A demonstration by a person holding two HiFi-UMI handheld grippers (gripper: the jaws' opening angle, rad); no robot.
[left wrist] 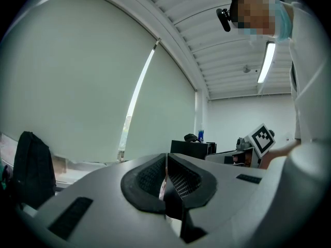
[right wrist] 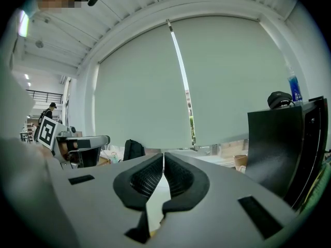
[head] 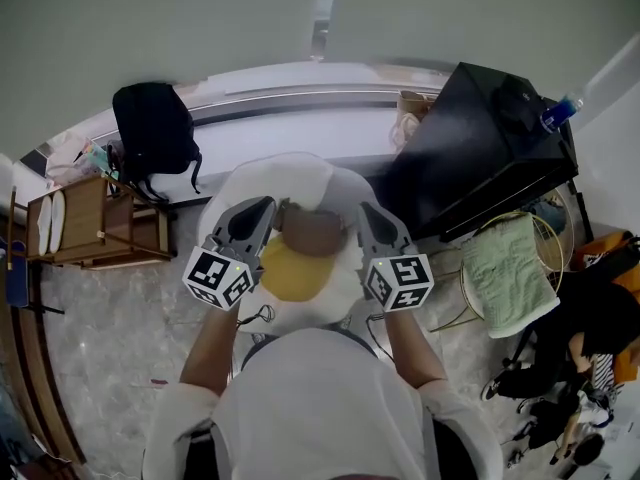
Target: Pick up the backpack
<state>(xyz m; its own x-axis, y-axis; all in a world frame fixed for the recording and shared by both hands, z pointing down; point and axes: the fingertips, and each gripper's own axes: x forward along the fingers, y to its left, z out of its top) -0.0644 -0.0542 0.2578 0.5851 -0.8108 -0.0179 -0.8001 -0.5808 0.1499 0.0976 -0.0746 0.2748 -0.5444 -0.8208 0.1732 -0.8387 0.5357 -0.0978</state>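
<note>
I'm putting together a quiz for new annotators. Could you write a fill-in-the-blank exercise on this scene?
1. The backpack is ____ in colour.
2. The left claw and the right claw are both ____, with nothing between them.
3. The bottle on top of the black cabinet is ____.
Missing words: black; shut; blue.

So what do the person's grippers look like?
Both are grey shells that narrow to a point. The left gripper and the right gripper each carry a white cube with black square markers. Inside the jaws sit black ribbed pads. The person wears white sleeves.
</note>
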